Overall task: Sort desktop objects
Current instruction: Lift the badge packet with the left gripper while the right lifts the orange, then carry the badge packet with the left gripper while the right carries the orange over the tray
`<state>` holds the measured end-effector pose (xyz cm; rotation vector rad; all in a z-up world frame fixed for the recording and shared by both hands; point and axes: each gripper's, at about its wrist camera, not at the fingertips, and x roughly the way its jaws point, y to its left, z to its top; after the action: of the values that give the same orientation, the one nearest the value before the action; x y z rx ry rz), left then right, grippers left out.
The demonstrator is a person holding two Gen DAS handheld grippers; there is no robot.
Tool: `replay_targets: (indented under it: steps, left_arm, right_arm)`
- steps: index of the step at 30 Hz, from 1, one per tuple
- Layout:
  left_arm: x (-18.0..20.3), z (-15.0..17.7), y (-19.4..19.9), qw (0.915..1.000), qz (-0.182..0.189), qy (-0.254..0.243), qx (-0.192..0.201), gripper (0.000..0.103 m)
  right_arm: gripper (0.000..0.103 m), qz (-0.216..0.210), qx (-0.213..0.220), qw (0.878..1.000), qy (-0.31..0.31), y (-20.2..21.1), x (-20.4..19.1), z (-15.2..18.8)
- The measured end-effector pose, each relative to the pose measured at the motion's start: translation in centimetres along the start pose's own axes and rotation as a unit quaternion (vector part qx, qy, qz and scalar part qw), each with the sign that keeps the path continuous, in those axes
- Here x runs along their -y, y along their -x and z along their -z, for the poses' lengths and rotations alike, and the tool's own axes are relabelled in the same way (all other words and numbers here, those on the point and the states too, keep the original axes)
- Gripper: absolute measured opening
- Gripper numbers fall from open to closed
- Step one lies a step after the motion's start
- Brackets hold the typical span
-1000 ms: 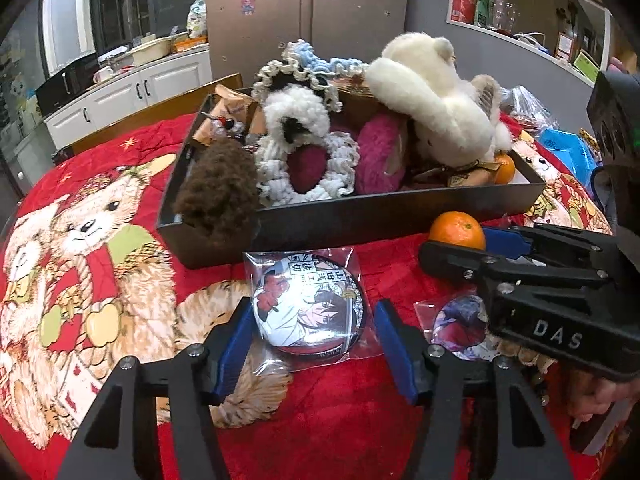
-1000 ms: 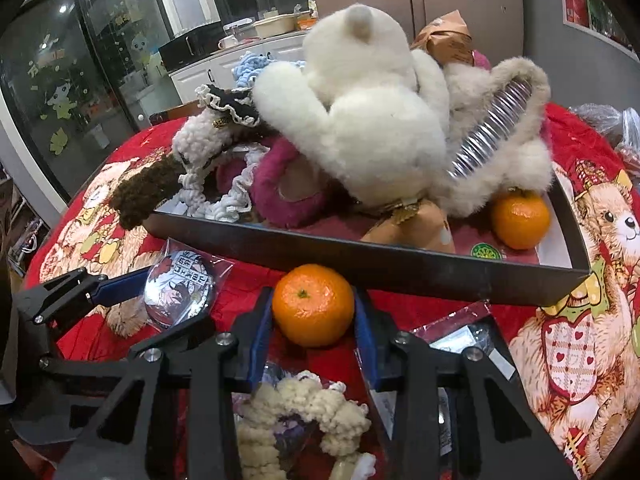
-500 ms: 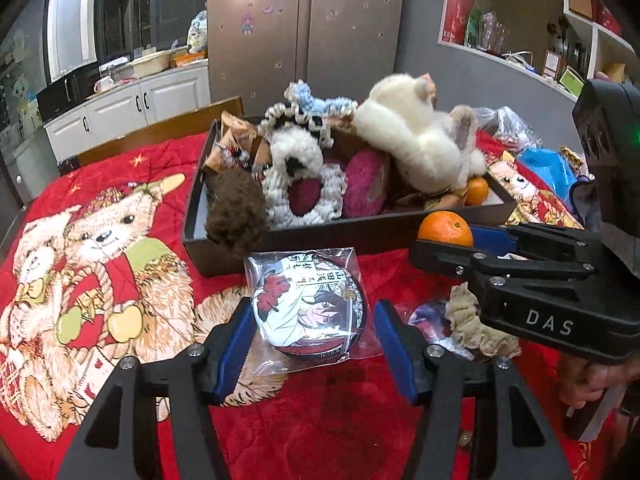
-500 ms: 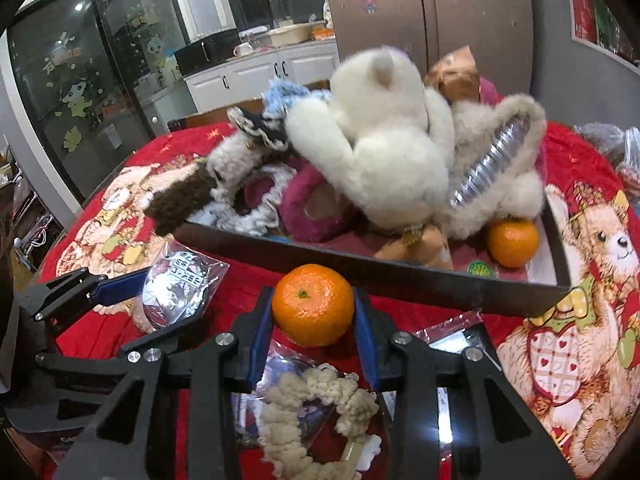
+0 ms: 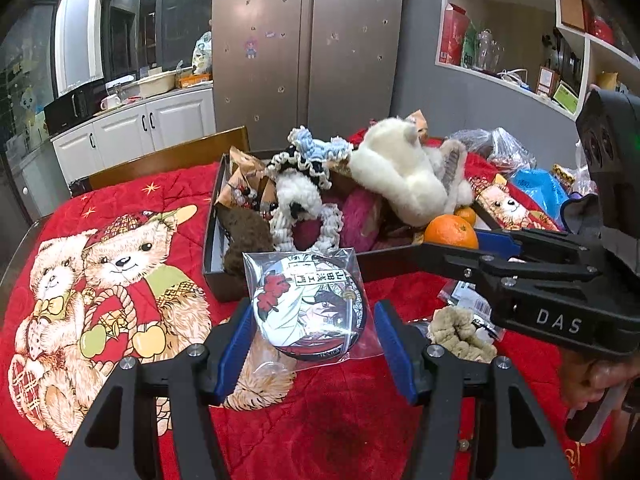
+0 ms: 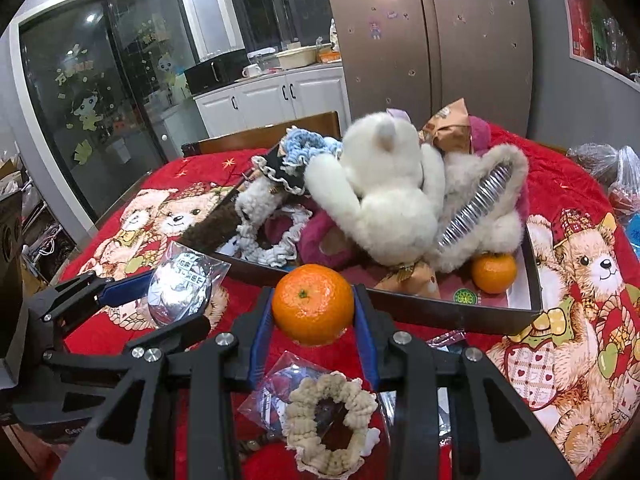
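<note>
The bagged round badge (image 5: 310, 307), printed with an anime figure and sealed in a clear sleeve, sits between the blue pads of our left gripper (image 5: 312, 344), which stands fairly wide; the sleeve's edges reach both pads and the badge hangs clear of the red bear-print blanket (image 5: 120, 248), so we are holding it. Our right gripper (image 6: 313, 334) is set narrower, its pads pressed on either side of a mandarin orange (image 6: 313, 309), also clear of the blanket. Both grippers tilt downward toward the table, side by side, just short of the dark tray (image 6: 420, 308). That tray is heaped with a white plush toy (image 6: 384, 196), crocheted scrunchies and a second orange (image 6: 494, 273). Under our right gripper a beige scrunchie (image 6: 332, 420) lies on the blanket. In the left wrist view, our hand (image 5: 588, 380) shows beneath the right gripper.
</note>
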<state>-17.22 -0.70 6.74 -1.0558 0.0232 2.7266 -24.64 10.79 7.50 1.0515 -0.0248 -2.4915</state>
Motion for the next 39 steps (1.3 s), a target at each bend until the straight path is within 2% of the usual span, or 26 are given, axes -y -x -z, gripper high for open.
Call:
replay_targets:
  steps: [17, 23, 27, 31, 34, 37, 39]
  left_arm:
    - [0.0, -1.1, 2.2, 0.9997, 0.0, 0.001, 0.026, 0.062]
    - [-1.0, -3.0, 3.0, 0.9989, -0.008, 0.004, 0.045, 0.062]
    - [-3.0, -6.0, 2.3, 0.9971, -0.047, 0.036, 0.047, 0.062]
    - [-4.9, -9.0, 0.7, 0.9954, -0.042, 0.072, 0.047, 0.062]
    - [-5.4, -10.9, -1.1, 0.9966, -0.03, 0.066, 0.04, 0.062]
    - [-5.8, -12.6, -3.2, 0.9972, -0.037, 0.054, 0.036, 0.062]
    - [-6.7, -13.2, -4.9, 0.9966, -0.028, 0.071, 0.032, 0.062]
  right_arm:
    - [0.038, -0.007, 0.026, 0.999, 0.021, 3.0, -1.1, -0.1]
    - [0.038, -0.007, 0.044, 0.999, 0.02, 4.6, -1.1, -1.1]
    - [0.038, -0.005, 0.059, 0.998, 0.017, 5.3, -0.8, -2.7]
    - [0.038, -0.001, 0.074, 0.997, 0.006, 5.0, -0.6, -5.1]
    - [0.038, -0.002, 0.08, 0.997, -0.011, 4.2, 0.1, -7.3]
    - [0.038, 0.001, 0.087, 0.996, -0.02, 2.8, 0.4, -9.8]
    - [0.038, 0.003, 0.091, 0.995, -0.028, 1.5, 0.7, -11.5]
